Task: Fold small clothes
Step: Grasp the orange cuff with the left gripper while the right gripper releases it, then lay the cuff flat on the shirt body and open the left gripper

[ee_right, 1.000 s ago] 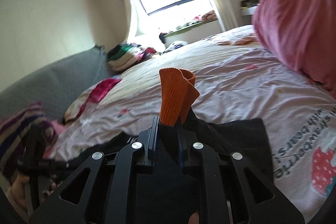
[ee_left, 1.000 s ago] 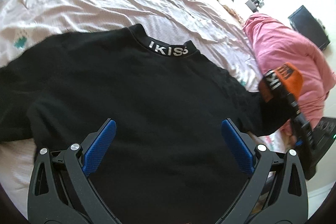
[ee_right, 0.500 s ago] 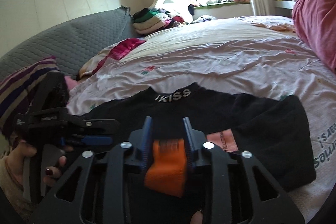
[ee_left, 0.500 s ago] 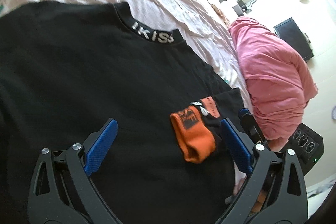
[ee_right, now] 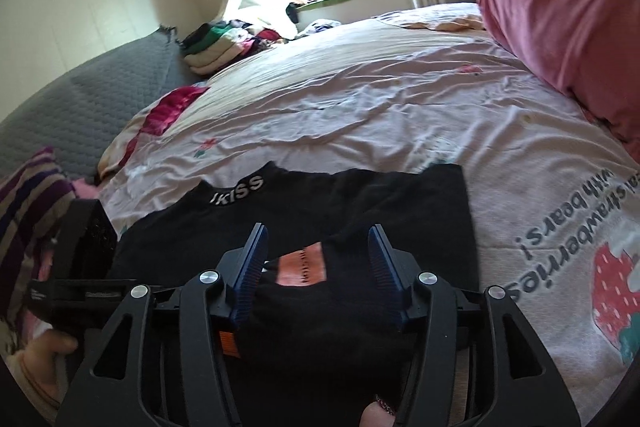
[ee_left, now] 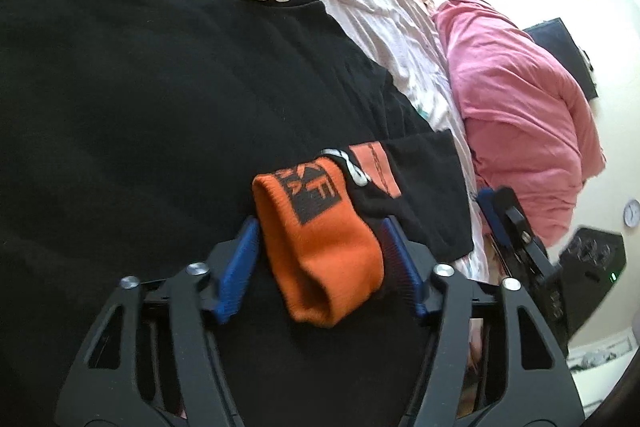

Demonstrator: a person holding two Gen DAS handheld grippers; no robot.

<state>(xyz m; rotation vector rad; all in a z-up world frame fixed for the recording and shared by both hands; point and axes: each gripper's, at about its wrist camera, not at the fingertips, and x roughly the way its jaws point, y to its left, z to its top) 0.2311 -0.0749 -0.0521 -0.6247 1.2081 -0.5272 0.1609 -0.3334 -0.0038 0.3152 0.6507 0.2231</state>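
- Black cotton is most of what you see: a black sweatshirt [ee_left: 160,87] with white "IKISS" lettering on its collar lies spread on the bed's pale pink printed sheet [ee_right: 380,99], collar toward the far side.
- Its orange ribbed cuff [ee_left: 320,247], printed with a dark square logo, lies folded in over the sweatshirt's chest.
- Your left gripper [ee_left: 320,259] has that cuff between its blue pads; the jaws are closing, both pads right at the cuff's sides, though blur leaves it unclear how firmly they press.
- Your right gripper [ee_right: 318,267] hovers over the folded-in black sleeve [ee_right: 400,211]; its jaws are opening, and the pads stand clear of the fabric on both sides, with a salmon-pink label patch [ee_right: 302,263] showing between them.
- In the right wrist view your left hand [ee_right: 40,359] appears at the lower left, wrapped around its gripper's black body.
- A rose-pink pillow [ee_left: 520,99] sits at the right edge of the bed, well apart from the sweatshirt.
- A stack of folded clothes [ee_right: 216,43] rests at the far end near the window.
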